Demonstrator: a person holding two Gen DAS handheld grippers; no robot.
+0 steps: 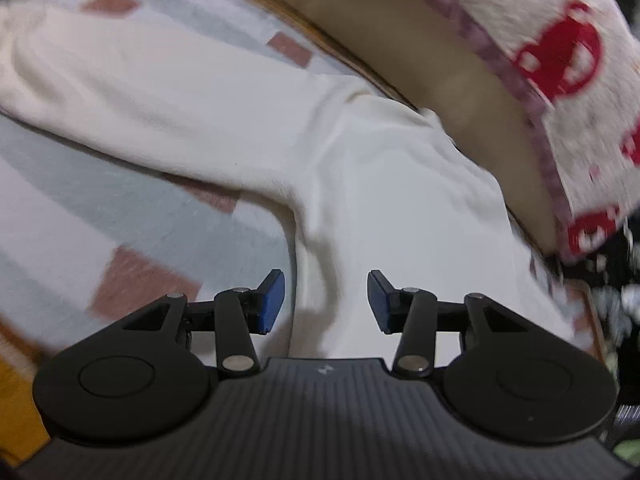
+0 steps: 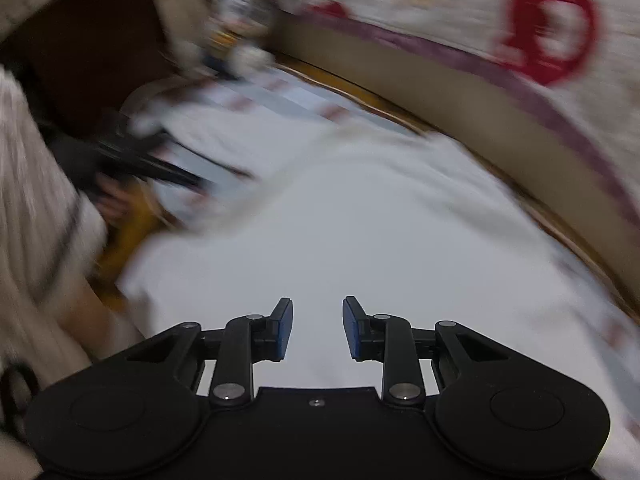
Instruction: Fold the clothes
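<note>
A white long-sleeved garment [image 1: 360,184] lies spread on a bed sheet with pale grey stripes and reddish squares [image 1: 80,216]. One sleeve [image 1: 120,92] runs off to the upper left. My left gripper [image 1: 326,300] hovers over the garment's body near where the sleeve joins, its blue pads apart with nothing between them. In the right wrist view the same white garment [image 2: 360,232] fills the middle, blurred. My right gripper [image 2: 317,328] hangs above it, open, nothing between the blue pads. The left gripper [image 2: 132,160] shows there as a dark blur at the left, held by a hand.
A white blanket with red prints and a purple border [image 1: 560,52] lies along the far side, over a tan bed edge [image 1: 440,60]. A person's light ribbed sleeve [image 2: 36,200] fills the left of the right wrist view. Dark furniture [image 2: 88,40] stands at the upper left.
</note>
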